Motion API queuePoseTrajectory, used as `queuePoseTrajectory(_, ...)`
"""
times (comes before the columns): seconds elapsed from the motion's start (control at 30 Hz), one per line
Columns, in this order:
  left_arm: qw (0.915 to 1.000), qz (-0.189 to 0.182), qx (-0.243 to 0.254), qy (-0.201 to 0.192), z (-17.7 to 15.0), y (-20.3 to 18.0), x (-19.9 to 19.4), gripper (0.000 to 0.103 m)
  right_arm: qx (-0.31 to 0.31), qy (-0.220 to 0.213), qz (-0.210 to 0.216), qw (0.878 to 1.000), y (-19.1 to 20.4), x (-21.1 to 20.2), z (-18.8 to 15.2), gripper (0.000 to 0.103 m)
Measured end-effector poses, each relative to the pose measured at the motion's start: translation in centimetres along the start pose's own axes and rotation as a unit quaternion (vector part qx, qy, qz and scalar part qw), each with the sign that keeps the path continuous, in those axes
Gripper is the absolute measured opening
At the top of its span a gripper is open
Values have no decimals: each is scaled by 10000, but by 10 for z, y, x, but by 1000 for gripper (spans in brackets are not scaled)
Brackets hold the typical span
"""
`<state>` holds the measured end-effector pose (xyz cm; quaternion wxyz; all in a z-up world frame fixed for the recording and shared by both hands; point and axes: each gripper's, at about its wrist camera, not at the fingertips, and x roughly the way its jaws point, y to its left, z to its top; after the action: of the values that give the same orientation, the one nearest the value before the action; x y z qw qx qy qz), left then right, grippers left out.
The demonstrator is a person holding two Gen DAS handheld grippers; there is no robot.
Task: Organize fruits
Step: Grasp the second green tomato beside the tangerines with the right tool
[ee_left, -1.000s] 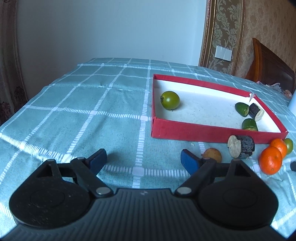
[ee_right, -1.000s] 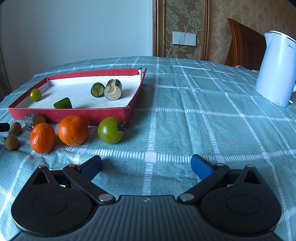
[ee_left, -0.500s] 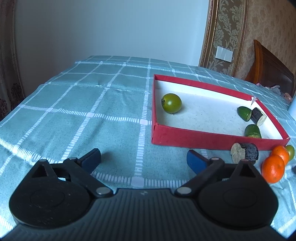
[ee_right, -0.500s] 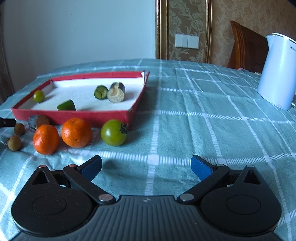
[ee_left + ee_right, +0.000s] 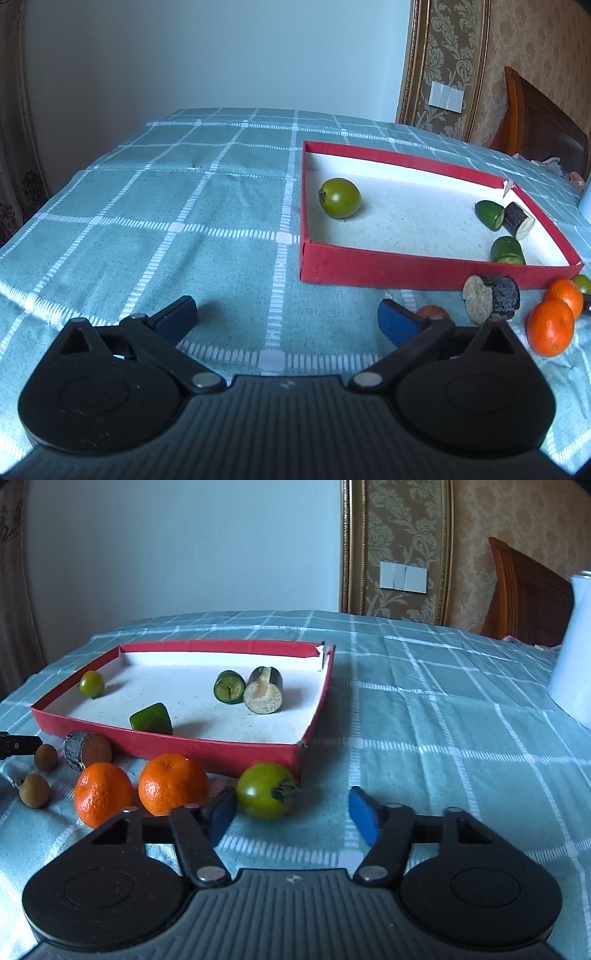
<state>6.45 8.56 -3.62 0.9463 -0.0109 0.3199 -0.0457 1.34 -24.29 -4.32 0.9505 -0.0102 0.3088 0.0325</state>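
Teal checked cloth desk point(image 5: 424, 716): your right gripper point(image 5: 291, 812), jaws just narrowing, nothing pinched; round green tomato point(image 5: 265, 791) at 11 o'clock—shift over, grasp. Left gripper point(image 5: 284, 317) wide open, empty.

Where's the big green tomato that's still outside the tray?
In the right wrist view, the green tomato sits on the cloth at the red tray's near corner, right of the two oranges.

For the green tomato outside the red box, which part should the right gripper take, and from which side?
Grip the green tomato across its round middle, coming from the front as the right gripper now points. Its stem points sideways toward the right finger, so rolling the wrist a little may keep the pad off it. The jaws have just been closing, with the tomato just ahead of the fingertips. The box stands close behind.
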Motion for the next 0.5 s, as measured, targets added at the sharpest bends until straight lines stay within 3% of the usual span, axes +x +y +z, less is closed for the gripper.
queuePoseTrajectory(0.23, 9999, 61, 81, 30, 0, -3, 1, 103, -25, -36, 104, 9999, 3, 2, 3, 44)
queuePoseTrajectory(0.33, 9999, 59, 78, 29, 0, -3, 1, 103, -77, -75, -44, 9999, 6, 1, 3, 37)
queuePoseTrajectory(0.5, 9999, 60, 80, 30, 0, -3, 1, 103, -35, -77, -62, 9999, 7, 0, 2, 36)
